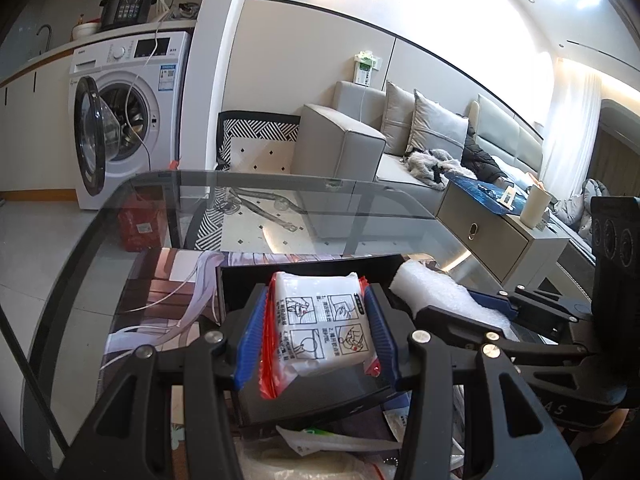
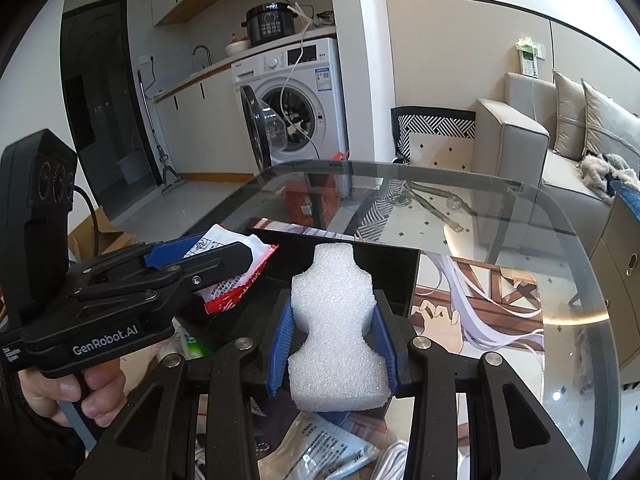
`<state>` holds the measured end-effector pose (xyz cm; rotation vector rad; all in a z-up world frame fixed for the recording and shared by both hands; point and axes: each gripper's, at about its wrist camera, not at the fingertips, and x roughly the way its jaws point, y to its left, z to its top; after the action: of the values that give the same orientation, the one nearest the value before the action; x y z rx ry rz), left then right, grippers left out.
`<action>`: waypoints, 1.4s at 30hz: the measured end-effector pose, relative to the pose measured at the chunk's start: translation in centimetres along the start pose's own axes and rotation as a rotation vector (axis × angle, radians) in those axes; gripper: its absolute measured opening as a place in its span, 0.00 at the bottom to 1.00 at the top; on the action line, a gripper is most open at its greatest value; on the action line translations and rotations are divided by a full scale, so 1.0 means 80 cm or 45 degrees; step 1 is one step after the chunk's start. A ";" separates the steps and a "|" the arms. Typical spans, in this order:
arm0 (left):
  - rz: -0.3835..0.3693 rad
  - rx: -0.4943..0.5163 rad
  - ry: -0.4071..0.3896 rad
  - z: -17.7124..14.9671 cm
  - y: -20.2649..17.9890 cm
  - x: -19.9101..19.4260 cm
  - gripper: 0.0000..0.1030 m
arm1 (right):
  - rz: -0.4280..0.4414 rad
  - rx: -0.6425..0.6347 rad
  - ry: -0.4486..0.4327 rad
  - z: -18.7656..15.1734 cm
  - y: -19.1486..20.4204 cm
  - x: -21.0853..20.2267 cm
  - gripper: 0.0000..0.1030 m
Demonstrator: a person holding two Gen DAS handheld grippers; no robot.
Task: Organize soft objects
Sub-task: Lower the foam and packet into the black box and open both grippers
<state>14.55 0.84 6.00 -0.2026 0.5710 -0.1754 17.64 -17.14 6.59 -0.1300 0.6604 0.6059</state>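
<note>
Up close in the left wrist view, the left gripper (image 1: 316, 318) is clamped on a white and red packet (image 1: 320, 320), its blue pads pressing both sides. The packet hangs above a black tray (image 1: 240, 280) that sits on a printed mat (image 1: 160, 304) on the glass bench (image 1: 280, 200). To the right, the right gripper (image 1: 452, 304) squeezes a white foam piece (image 1: 440, 292) beside the tray's far right corner. Behind the bench stand a washing machine (image 1: 128, 120) with its door open and a grey sofa (image 1: 360, 136).

Next, in the right wrist view, the right gripper (image 2: 332, 340) is closed on the foam piece (image 2: 336, 328), which stands upright between the blue pads, over the black tray (image 2: 396, 272). At left, the left gripper (image 2: 216, 256), held in a hand (image 2: 76, 392), grips the packet (image 2: 236, 272) over the tray's left edge. More plastic packets (image 2: 328, 444) lie on the mat (image 2: 480, 312) below the foam. The washing machine (image 2: 296, 108) shows beyond the bench (image 2: 440, 192).
</note>
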 end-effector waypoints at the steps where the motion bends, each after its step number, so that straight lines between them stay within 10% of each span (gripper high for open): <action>1: 0.000 -0.002 0.004 0.000 0.001 0.002 0.46 | 0.000 -0.004 0.011 0.001 0.000 0.006 0.37; 37: -0.015 0.013 0.094 -0.006 0.006 0.035 0.47 | -0.036 -0.131 0.136 -0.011 0.008 0.064 0.38; 42: -0.020 0.033 0.099 -0.005 0.003 0.035 0.48 | -0.063 -0.178 0.076 -0.015 0.011 0.052 0.71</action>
<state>16.73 0.43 4.17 -0.1755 0.6445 -0.2064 19.07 -14.77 3.17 -0.2946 0.6703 0.6019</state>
